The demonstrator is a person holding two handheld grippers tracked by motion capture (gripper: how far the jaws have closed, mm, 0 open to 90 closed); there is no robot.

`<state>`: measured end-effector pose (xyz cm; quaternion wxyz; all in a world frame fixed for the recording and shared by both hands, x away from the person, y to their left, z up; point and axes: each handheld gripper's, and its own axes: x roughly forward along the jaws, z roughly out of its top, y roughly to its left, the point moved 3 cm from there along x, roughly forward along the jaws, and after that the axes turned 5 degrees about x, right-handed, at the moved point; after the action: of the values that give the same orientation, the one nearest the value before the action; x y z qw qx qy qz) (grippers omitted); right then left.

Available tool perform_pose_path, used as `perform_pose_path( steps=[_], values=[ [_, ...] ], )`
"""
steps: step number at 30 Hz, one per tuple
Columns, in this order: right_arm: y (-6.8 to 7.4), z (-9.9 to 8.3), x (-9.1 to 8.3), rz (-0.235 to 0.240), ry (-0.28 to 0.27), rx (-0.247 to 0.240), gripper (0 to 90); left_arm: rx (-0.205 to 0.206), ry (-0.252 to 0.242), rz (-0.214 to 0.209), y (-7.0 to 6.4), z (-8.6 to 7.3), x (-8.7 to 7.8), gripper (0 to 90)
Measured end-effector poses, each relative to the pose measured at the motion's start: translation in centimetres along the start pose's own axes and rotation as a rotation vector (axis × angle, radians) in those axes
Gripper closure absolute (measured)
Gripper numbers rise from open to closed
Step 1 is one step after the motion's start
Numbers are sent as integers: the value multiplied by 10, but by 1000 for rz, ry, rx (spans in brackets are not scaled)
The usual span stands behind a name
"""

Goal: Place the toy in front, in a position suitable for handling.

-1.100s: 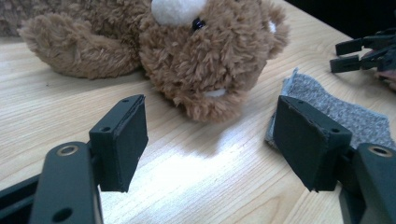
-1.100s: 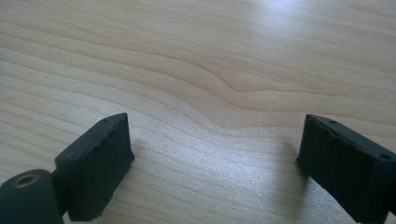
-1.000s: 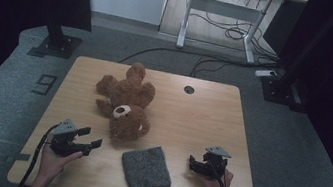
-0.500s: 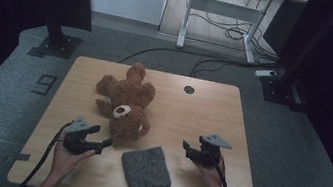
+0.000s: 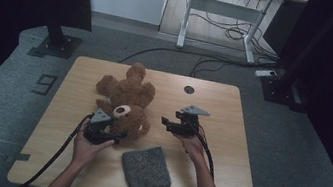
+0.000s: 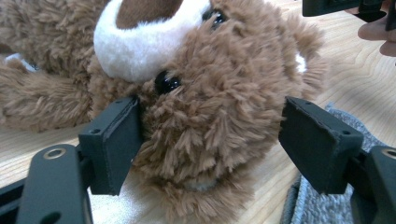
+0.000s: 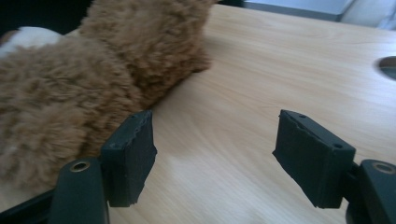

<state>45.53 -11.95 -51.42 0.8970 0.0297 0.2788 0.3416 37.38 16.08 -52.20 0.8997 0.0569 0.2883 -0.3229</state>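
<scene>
Left gripper spread wide around teddy bear head, mid-table; right gripper released, beside bear.

Brown plush teddy bear lies on its back on the counter, white muzzle up, head toward the person

Wooden table bears teddy bear, grey cloth.
</scene>
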Motion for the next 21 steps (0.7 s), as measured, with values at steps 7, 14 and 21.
perform_pose_path(
  steps=[7, 14, 21],
  values=[
    [32, -2, 1, 150, 4, -2, 308, 3, 6, -1, 0, -1, 0, 225],
    [60, -13, 18, 226, 86, -96, 421, -6, 5, -3, 2, -1, 1, 235],
    [68, -20, 22, 258, 83, -169, 832, -34, 16, -25, 10, -2, 6, 240]
  ],
)
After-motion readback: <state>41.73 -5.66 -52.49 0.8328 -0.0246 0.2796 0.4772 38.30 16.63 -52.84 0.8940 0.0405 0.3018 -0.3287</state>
